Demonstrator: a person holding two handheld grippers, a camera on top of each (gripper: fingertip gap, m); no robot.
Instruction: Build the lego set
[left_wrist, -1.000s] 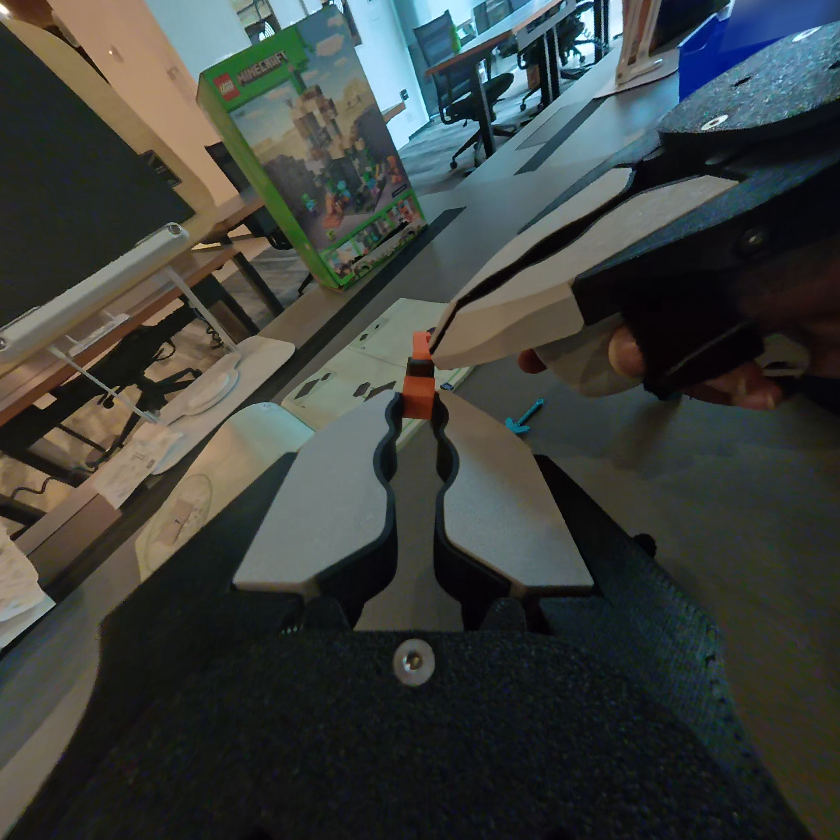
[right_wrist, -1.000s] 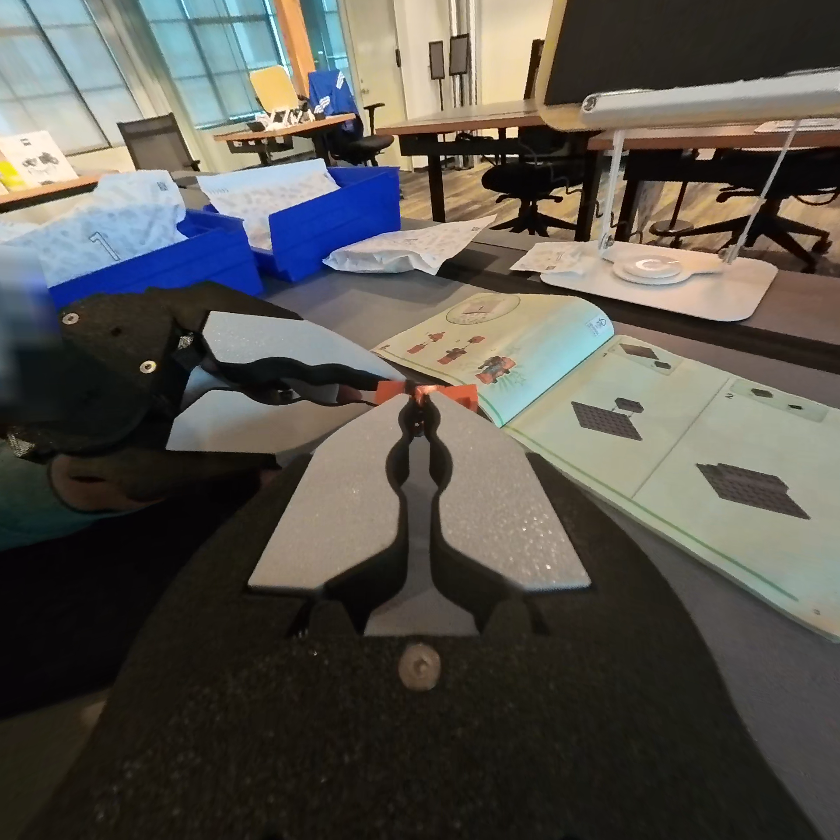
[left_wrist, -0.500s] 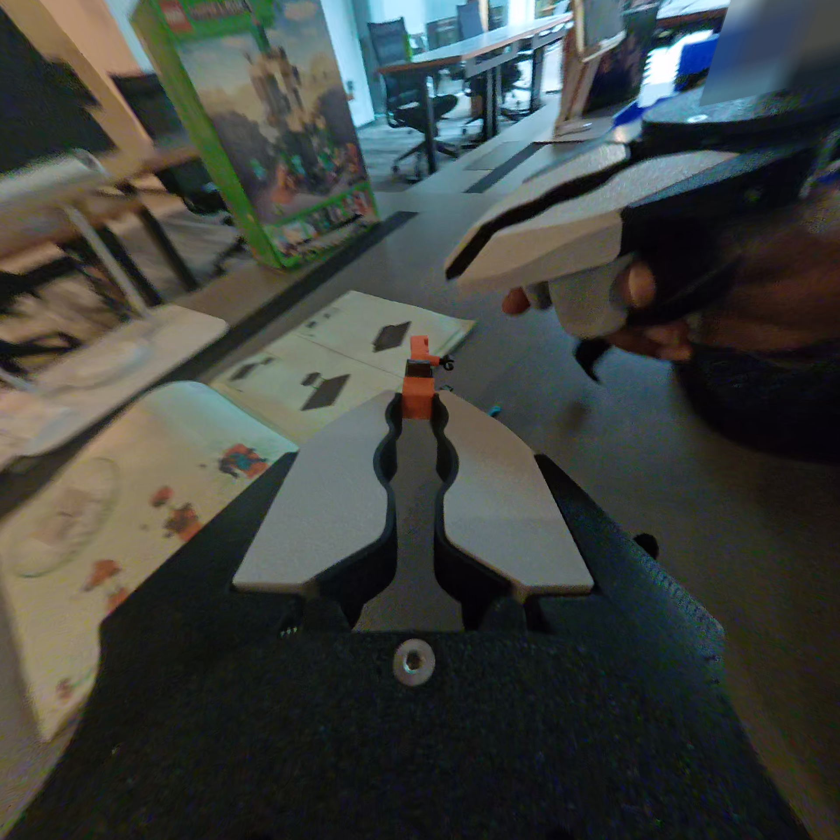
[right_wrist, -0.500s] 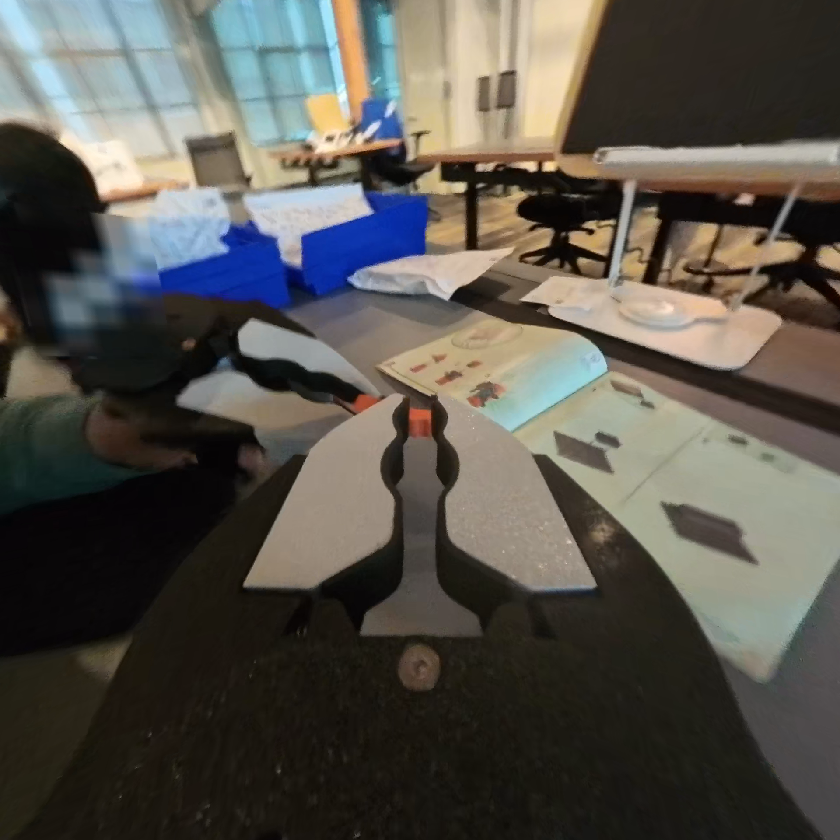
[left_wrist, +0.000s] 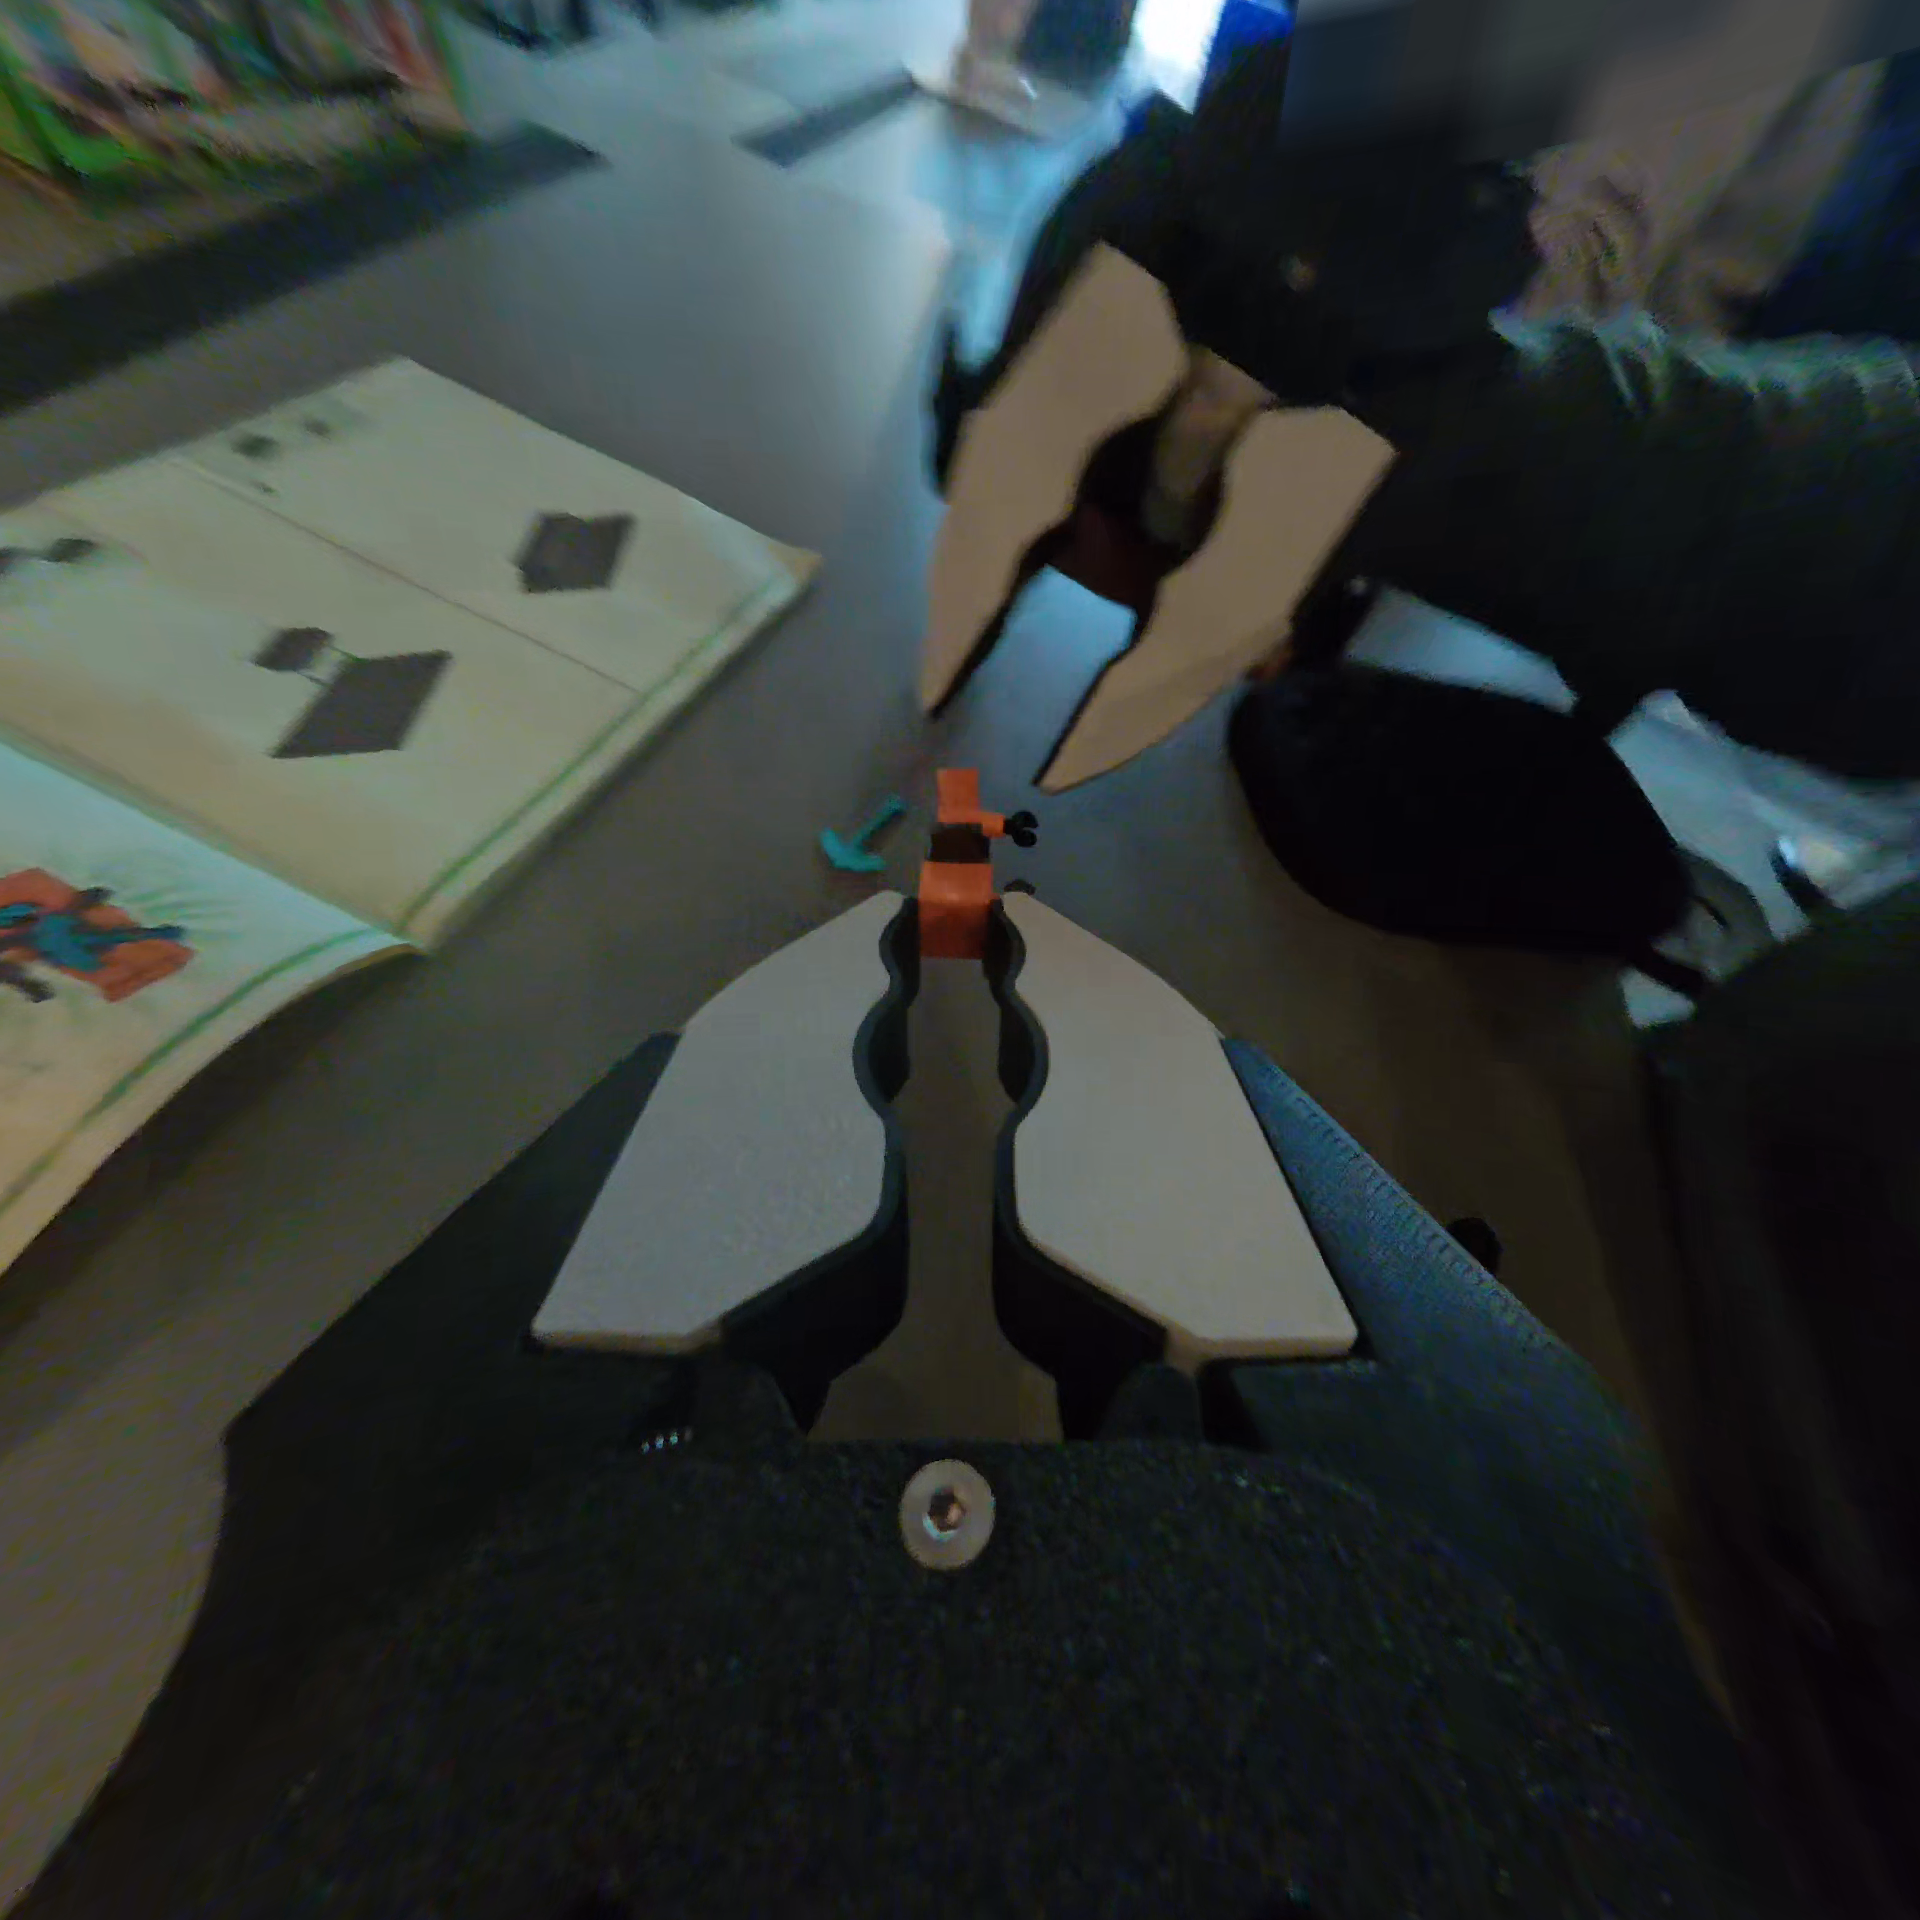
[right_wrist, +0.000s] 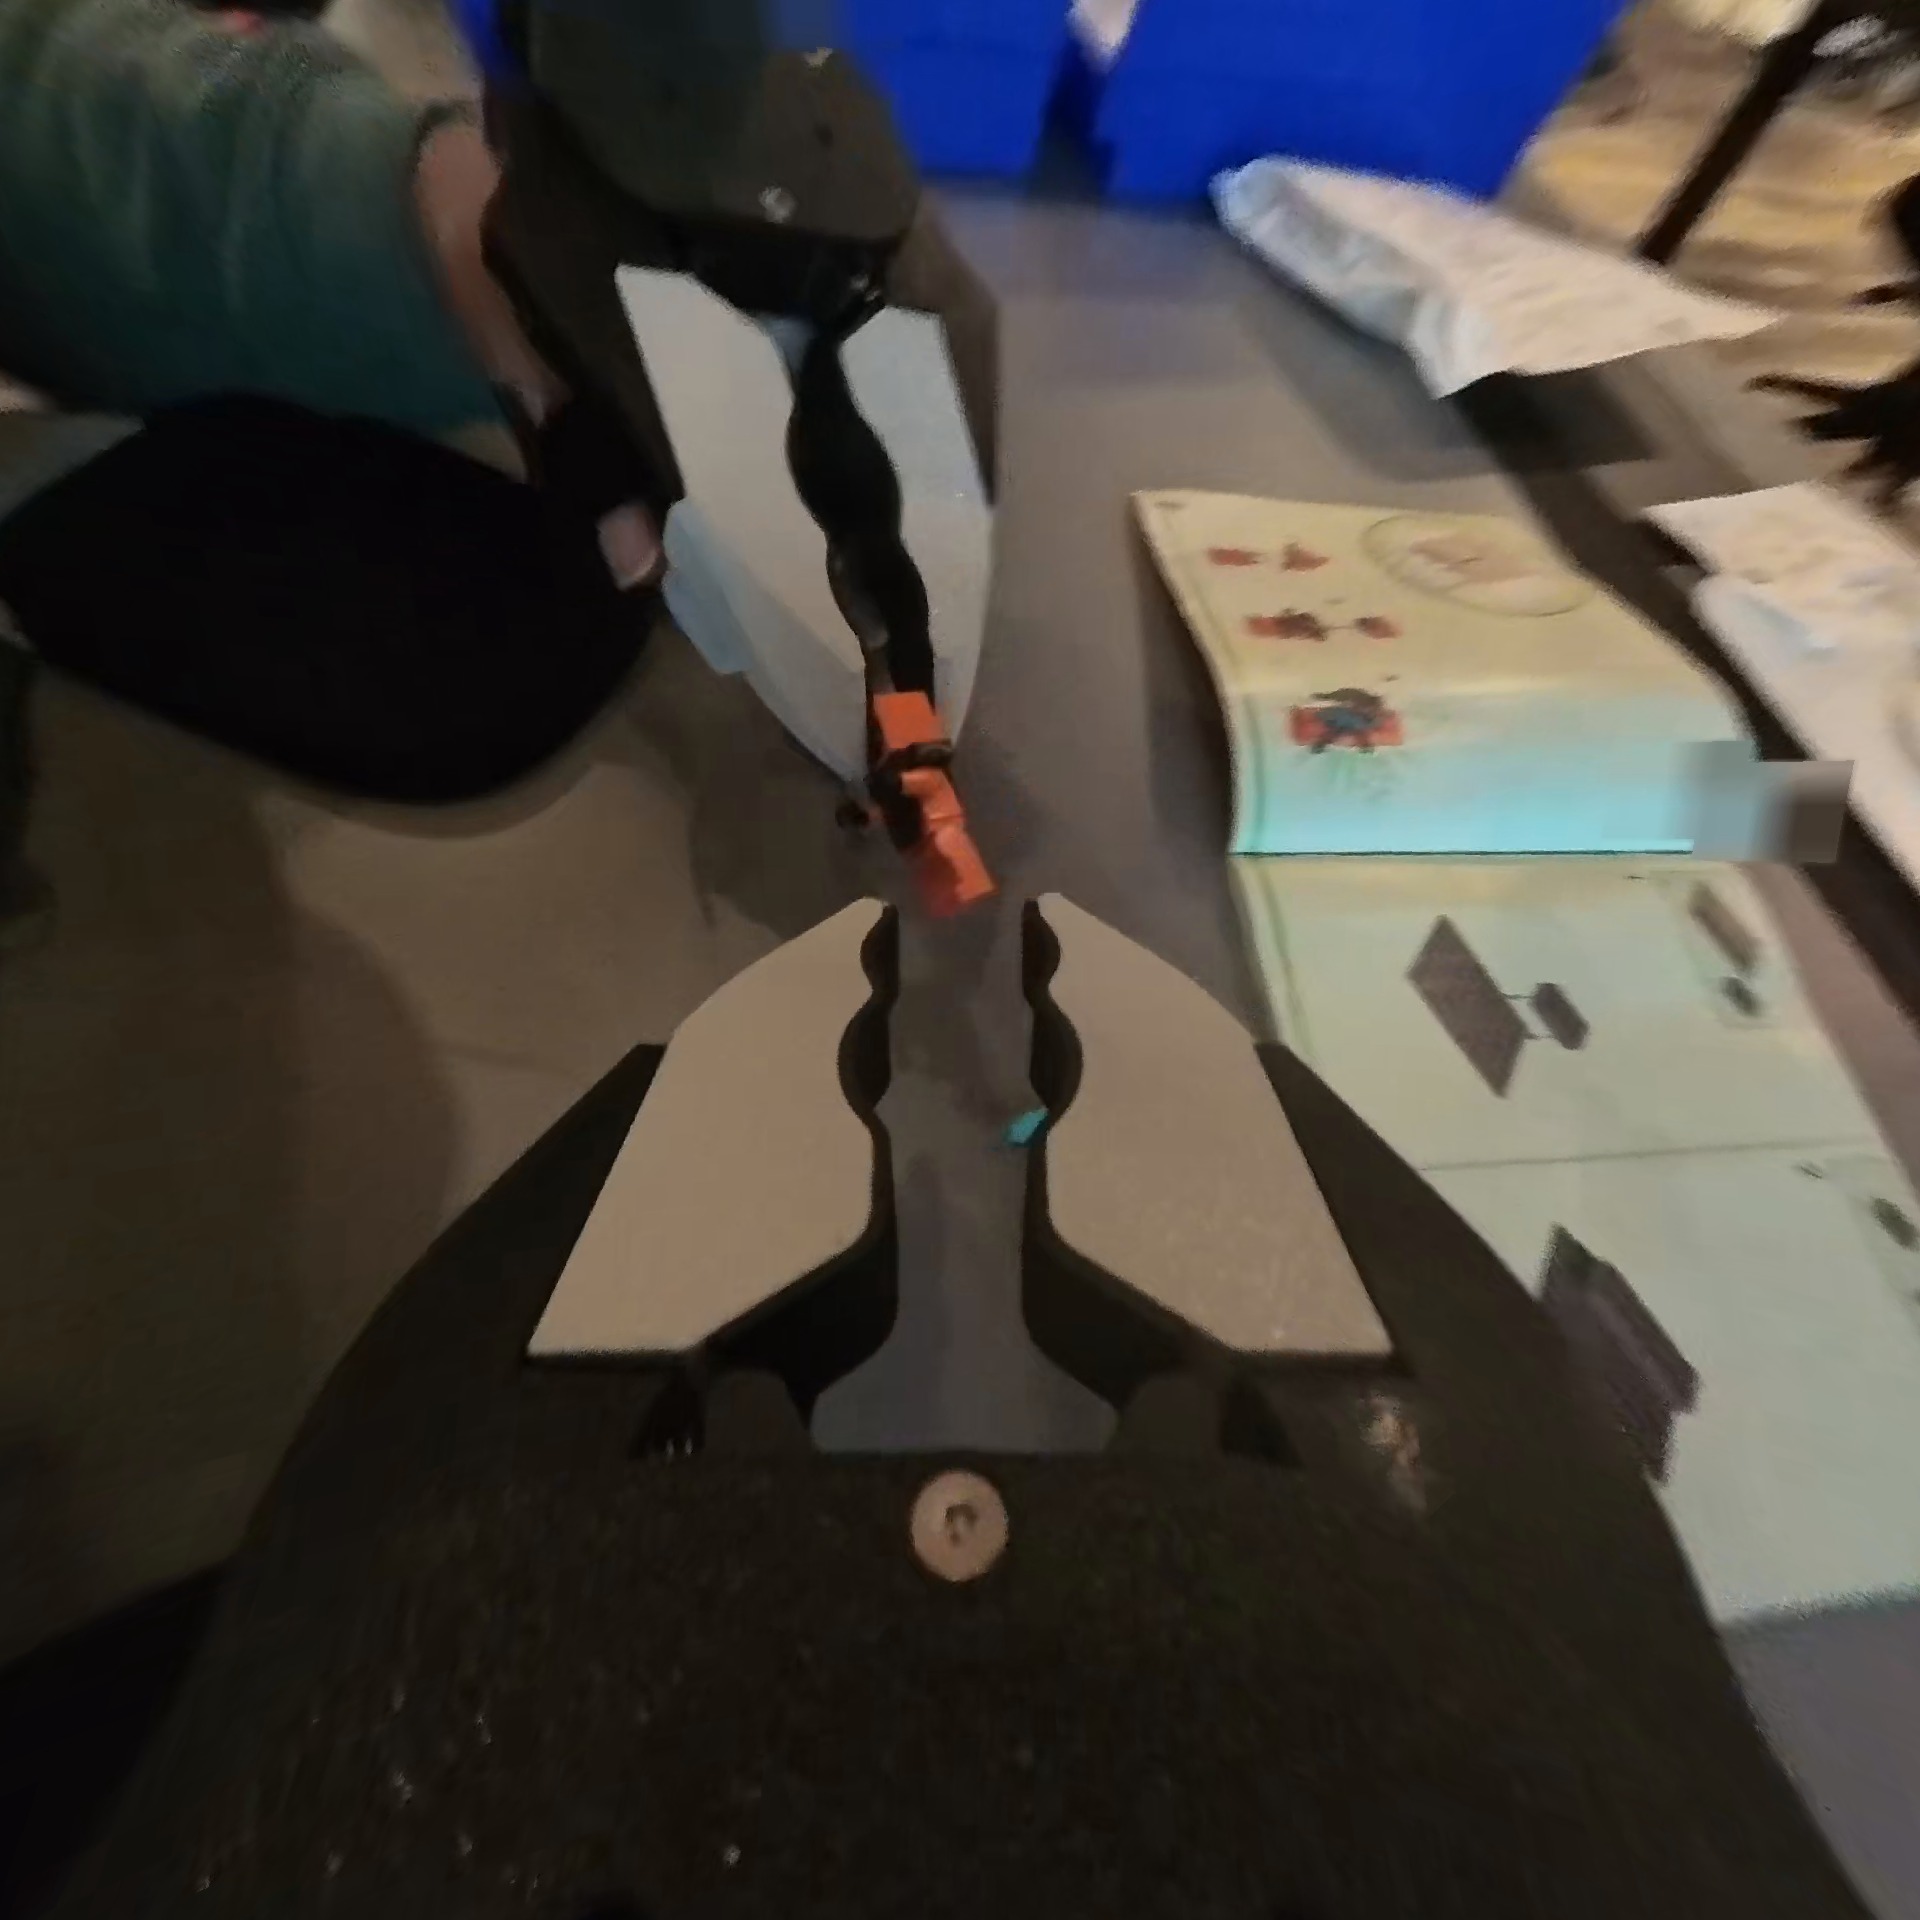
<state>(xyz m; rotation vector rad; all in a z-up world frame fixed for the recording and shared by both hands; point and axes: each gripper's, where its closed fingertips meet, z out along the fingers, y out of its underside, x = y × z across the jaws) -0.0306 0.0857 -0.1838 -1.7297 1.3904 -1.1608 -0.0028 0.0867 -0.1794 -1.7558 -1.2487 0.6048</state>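
Left gripper: you've got it clamped on the orange figure by its lower block, with the black middle and orange top sticking out past the fingertips.
Right gripper: parted and carrying nothing, its tips just short of the figure's free end; seen from the left wrist it hangs just above and beyond the piece.
Figure's place: in the air above the grey table, not resting on it.
Loose part: a small teal pickaxe lies on the table just beside the figure, under the right gripper's fingers in its own view. That looks like your next pick.
How to do it well: keep the left squeeze steady and the figure level. Bring the right tips down square over the pickaxe's shaft, close slowly, it's tiny and likely to skid.
Reference: the instruction booklet lies open alongside.
Caution: both views are smeared, so slow down before pinching.
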